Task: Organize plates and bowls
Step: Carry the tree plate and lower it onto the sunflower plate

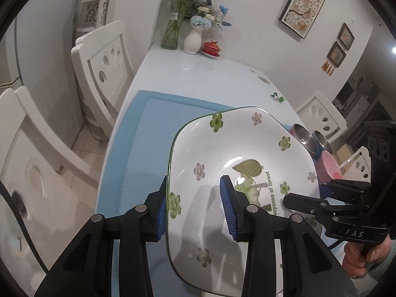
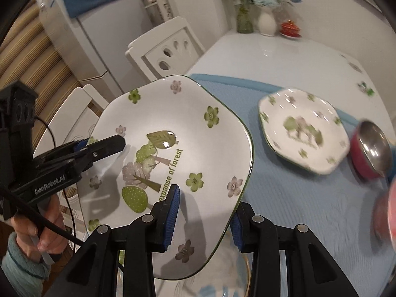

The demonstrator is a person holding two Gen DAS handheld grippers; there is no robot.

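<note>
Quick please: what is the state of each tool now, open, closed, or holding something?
Left tool: closed on the rim of the flowered plate.
Right tool: closed on the opposite rim of the same plate.

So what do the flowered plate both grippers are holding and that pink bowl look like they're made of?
Flowered plate: looks like glazed ceramic, glossy white with sharp light glints and printed flowers under the glaze; melamine can't be ruled out. Pink bowl: its inside looks like polished steel, mirror-bright; the matte pink outer shell is probably plastic, though blur leaves that open.
</note>
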